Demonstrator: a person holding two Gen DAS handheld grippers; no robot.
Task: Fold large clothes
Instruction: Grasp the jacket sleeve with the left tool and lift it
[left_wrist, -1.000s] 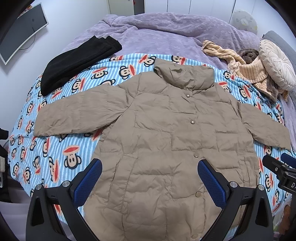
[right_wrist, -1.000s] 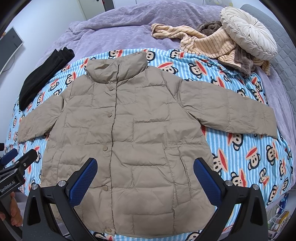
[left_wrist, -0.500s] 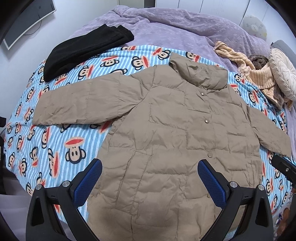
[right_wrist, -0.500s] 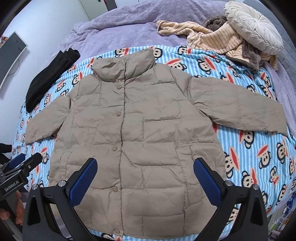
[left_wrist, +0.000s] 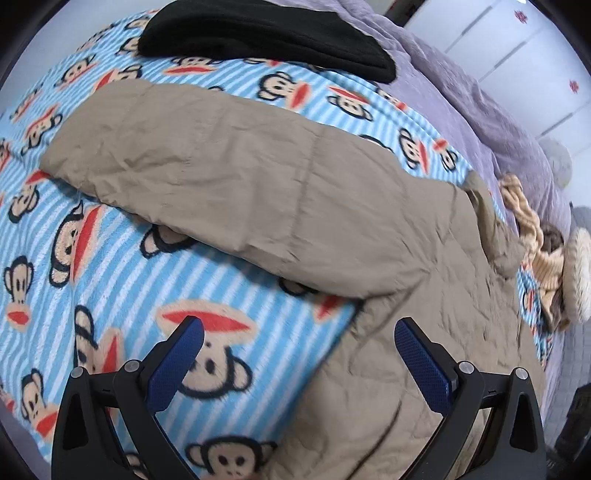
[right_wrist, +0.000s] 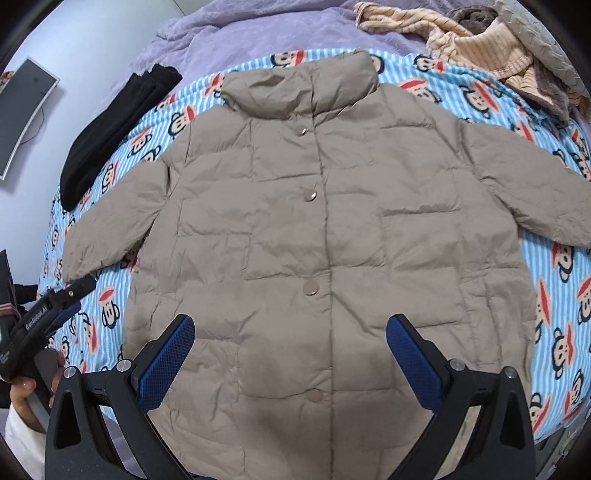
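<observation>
Both grippers are spread wide and empty: the left gripper (left_wrist: 299, 354) hangs low by the khaki puffer jacket (right_wrist: 314, 229) spread buttoned-up on the monkey-print blanket (left_wrist: 92, 266), the right gripper (right_wrist: 290, 354) above its hem. A clean first fold probably means pinching the left sleeve (left_wrist: 207, 166) near its cuff.

White lettering reading "GenRobot.AI" runs along the black body of the left gripper (right_wrist: 70, 295), seen at the left edge of the right wrist view, where a hand (right_wrist: 26, 387) holds its handle; smaller print lower on the same body is too small to read; the monkey-face blanket (right_wrist: 554, 295) carries a repeated cartoon motif but no wording; no legible text appears in the left wrist view.
</observation>
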